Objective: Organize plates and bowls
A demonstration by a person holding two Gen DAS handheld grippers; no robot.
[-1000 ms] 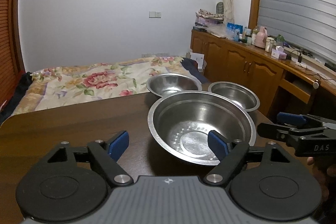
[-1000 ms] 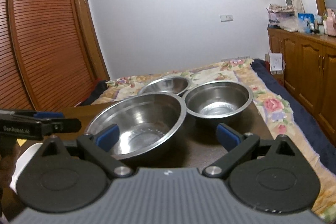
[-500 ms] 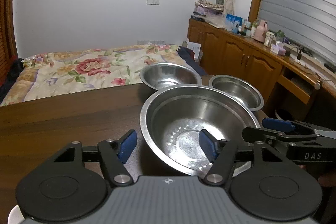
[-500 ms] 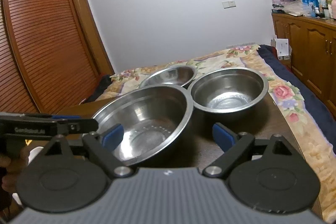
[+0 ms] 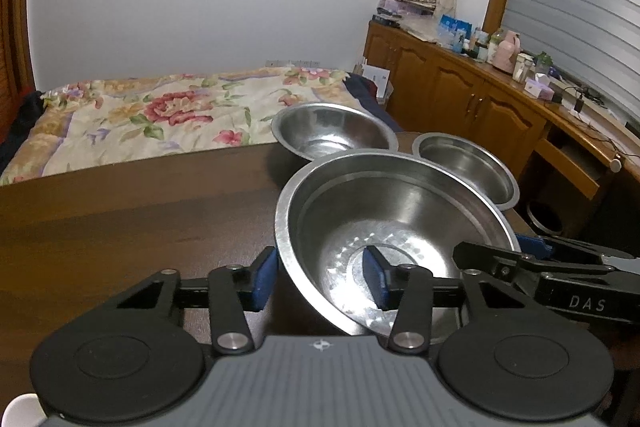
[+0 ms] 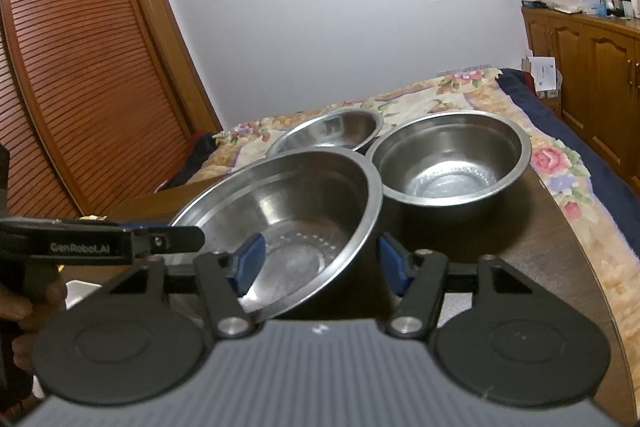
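Nearest of all, the left gripper (image 5: pixel 320 279) straddles the near-left rim of the large steel bowl (image 5: pixel 396 231): one blue pad (image 5: pixel 264 279) sits just outside the wall, the other inside the basin, with a gap still showing on each side, so the jaws stand apart and grip nothing. From the opposite side, the right gripper (image 6: pixel 320 263) brackets the same bowl's near-right rim in like fashion, one blue pad (image 6: pixel 250 259) inside and one outside the wall, jaws spread and not clamped. Each tool shows in the other's view as a black finger reaching in beside the bowl. At the left edge of the right wrist view a hand (image 6: pixel 20 307) grasps the left tool's handle.

That large bowl rests upright on the dark wooden table (image 5: pixel 132 211), towards its right side. Just behind it stand two smaller steel bowls: a deep medium one (image 6: pixel 448 167) near the table's right edge and a shallower one (image 5: pixel 332 131) at the far edge, both beside the large bowl's rim; whether they touch it cannot be told.

Beyond the table lies a bed with a floral quilt (image 5: pixel 160 111). Wooden cabinets (image 5: pixel 460 87) line the right wall, and a slatted wardrobe (image 6: pixel 80 67) stands on the left.
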